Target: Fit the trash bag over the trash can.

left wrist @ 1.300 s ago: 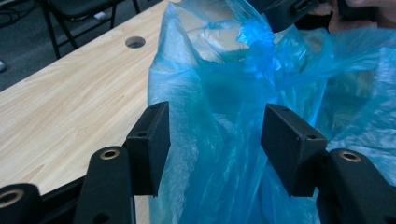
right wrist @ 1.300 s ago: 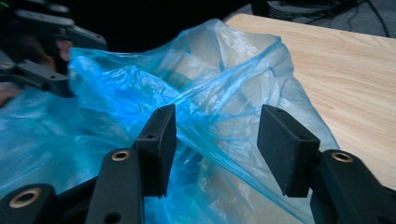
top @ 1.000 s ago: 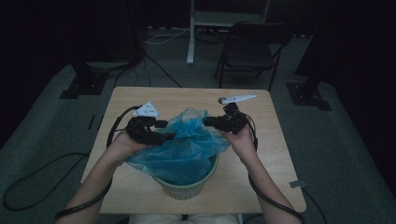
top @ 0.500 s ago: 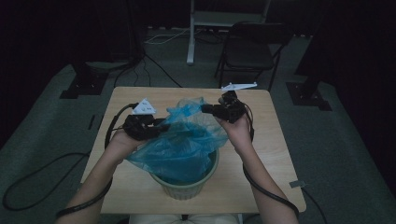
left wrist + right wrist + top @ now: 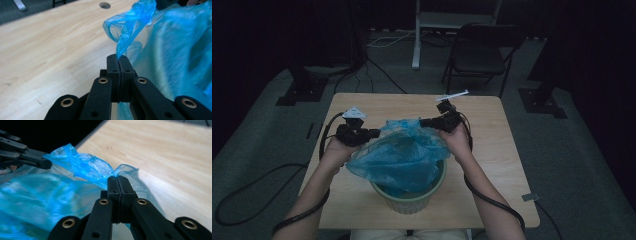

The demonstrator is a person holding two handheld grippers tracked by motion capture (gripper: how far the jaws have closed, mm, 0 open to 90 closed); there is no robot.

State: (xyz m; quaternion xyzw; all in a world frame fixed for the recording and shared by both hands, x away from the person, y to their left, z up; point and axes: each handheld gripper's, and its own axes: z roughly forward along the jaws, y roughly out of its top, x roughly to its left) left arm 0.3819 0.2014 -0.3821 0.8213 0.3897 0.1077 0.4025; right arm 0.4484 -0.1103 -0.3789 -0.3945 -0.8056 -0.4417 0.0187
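I am holding a blue plastic bag liner (image 5: 404, 155) over a green bin (image 5: 409, 197) standing at the near middle of the bench (image 5: 507, 150). My left gripper (image 5: 374, 132) is clamped on the liner's left rim, jaws pressed together on a thin fold. My right gripper (image 5: 424, 121) is clamped likewise on the far right rim. The film is bunching between the two grips. To do this step well, I judge that I should be drawing the grippers apart evenly, keeping the mouth taut, then lowering the rim outside the bin's lip without tearing the film.
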